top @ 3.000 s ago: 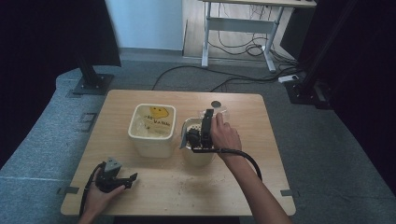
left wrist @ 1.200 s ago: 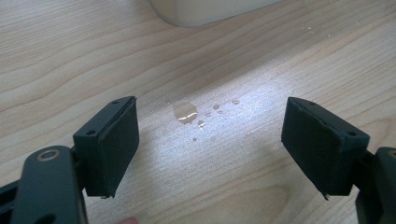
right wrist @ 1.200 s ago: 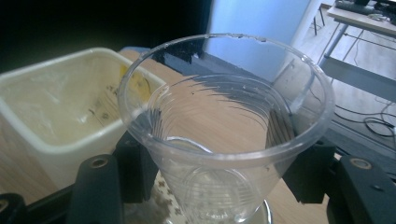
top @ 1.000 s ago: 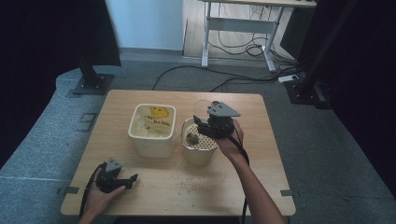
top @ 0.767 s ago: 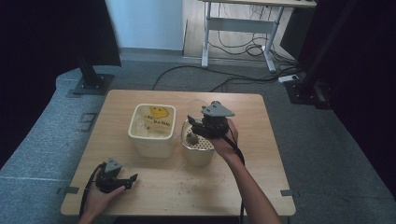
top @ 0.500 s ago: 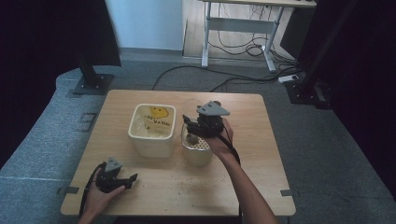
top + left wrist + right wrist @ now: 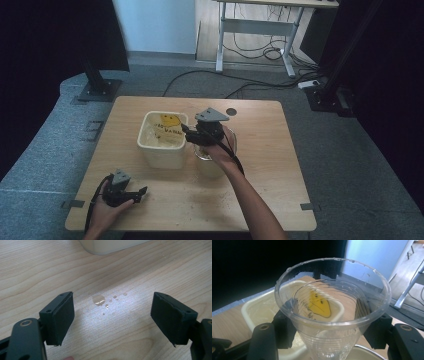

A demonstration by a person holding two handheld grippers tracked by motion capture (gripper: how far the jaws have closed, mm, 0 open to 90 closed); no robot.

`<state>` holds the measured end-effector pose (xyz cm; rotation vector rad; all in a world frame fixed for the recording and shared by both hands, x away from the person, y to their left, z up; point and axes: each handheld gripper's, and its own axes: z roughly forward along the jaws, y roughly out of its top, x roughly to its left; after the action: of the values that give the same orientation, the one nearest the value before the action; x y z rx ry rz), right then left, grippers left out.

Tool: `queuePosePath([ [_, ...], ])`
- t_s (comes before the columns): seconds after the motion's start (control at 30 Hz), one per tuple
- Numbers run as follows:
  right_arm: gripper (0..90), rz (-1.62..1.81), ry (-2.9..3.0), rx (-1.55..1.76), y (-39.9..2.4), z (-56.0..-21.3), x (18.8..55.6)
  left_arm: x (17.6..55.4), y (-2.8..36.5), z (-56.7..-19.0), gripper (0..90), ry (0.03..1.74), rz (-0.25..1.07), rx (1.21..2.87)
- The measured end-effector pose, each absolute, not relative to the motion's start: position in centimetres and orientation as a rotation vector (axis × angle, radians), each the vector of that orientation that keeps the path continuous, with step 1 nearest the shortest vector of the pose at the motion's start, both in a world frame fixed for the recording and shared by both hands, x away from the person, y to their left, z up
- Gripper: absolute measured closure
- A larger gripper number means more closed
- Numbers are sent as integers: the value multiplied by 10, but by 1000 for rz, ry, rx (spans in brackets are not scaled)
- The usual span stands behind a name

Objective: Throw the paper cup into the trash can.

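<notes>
While cream tub [image 7: 161, 138] sits mid-table [image 7: 260, 185], right tool [image 7: 324, 340] grips clear ribbed cup [image 7: 332, 312] just beside tub, above round bowl [image 7: 212, 165]. Left tool [image 7: 112, 322] gapes wide near droplets [image 7: 100, 300], well apart from tub.

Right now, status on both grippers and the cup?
Right gripper shut on clear plastic cup, above cream tub. Left gripper open, over water drops. Nothing blocking.

Clear cup [image 7: 332, 312] base is cut off by the bottom edge; cream tub [image 7: 262, 307] is partly hidden behind it, its yellow contents unidentifiable.
</notes>
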<state>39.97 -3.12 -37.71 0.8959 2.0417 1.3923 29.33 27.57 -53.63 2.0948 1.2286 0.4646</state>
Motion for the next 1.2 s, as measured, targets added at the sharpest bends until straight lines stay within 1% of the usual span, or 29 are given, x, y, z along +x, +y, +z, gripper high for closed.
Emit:
queuePosePath([
  [0.5,362,1399,2071,888,-15,-381,406,292,275,-536,194,1227,464,2098],
  [0.8,357,1416,2117,859,14,-379,419,292,278,-535,194,1232,464,2089],
  [0.87,334,1423,2128,850,23,-378,423,292,279,-535,194,1234,466,2089],
  [0.93,246,1435,2152,859,33,-378,429,292,280,-536,195,1237,457,2091],
  [0.97,171,1432,2183,877,37,-378,432,293,280,-536,194,1240,455,2094],
  [1.0,136,1422,2240,903,41,-378,436,293,281,-536,195,1241,454,2096],
  [1.07,129,1396,2257,891,45,-378,436,293,281,-536,195,1241,451,2095],
  [1.2,125,1408,2237,880,38,-374,429,293,280,-536,195,1238,451,2099],
])
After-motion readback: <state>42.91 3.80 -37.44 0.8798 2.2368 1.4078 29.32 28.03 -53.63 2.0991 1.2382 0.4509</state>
